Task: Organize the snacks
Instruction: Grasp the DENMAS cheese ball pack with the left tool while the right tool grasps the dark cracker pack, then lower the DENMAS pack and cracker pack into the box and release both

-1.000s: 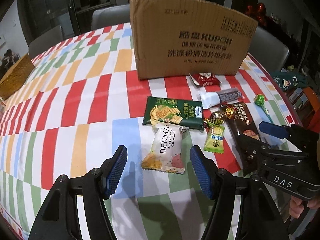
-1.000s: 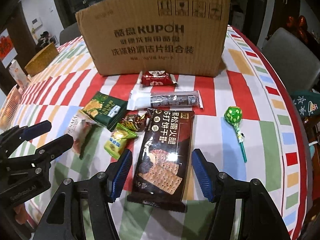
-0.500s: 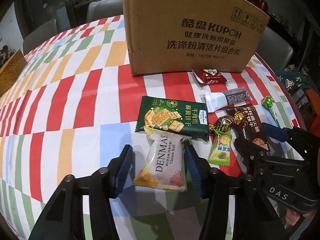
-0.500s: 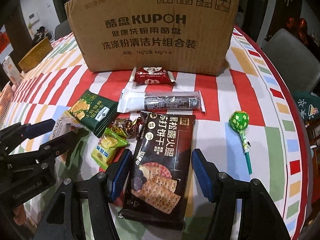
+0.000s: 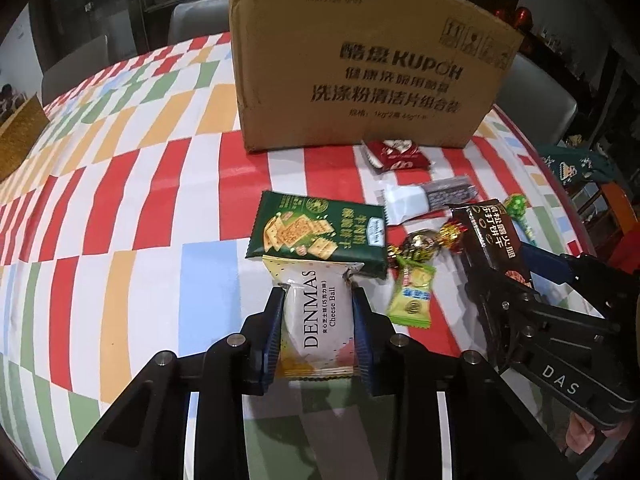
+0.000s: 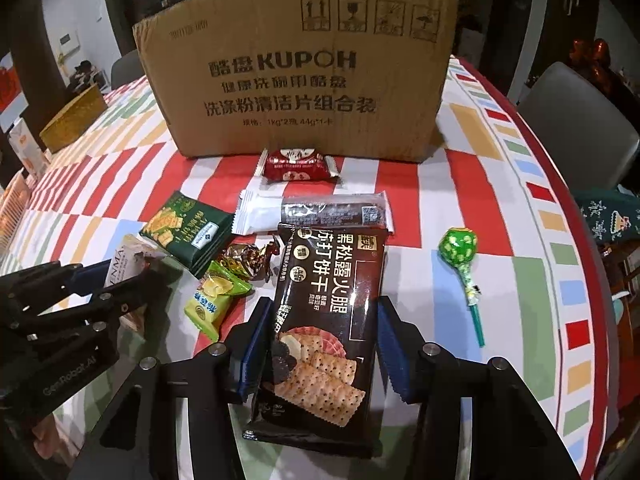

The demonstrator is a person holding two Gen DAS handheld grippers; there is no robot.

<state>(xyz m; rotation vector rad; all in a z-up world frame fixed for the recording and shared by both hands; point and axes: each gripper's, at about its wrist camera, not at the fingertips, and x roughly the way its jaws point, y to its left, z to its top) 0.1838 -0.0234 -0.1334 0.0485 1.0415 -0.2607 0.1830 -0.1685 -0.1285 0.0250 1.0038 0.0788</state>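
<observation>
My left gripper (image 5: 318, 322) is shut on the white DENMAS cheese ball packet (image 5: 320, 316), its pads pressing both sides. My right gripper (image 6: 320, 340) has closed onto the sides of the dark cracker packet (image 6: 320, 320). Both packets lie on the striped tablecloth. Beside them lie a green cracker packet (image 5: 316, 232), a small yellow-green packet (image 6: 216, 298), gold-wrapped candies (image 6: 248, 256), a white-and-black bar (image 6: 312, 212), a red packet (image 6: 298, 166) and a green lollipop (image 6: 460, 252). A cardboard box (image 6: 296, 76) stands behind them.
The round table (image 5: 120, 200) carries a striped cloth in many colours. A woven basket (image 5: 20, 140) sits at the far left. Grey chairs (image 6: 580, 132) stand around the table. Its edge curves close on the right.
Both grippers moved forward and closed: the left one onto the DENMAS packet, the right one onto the dark cracker packet.
</observation>
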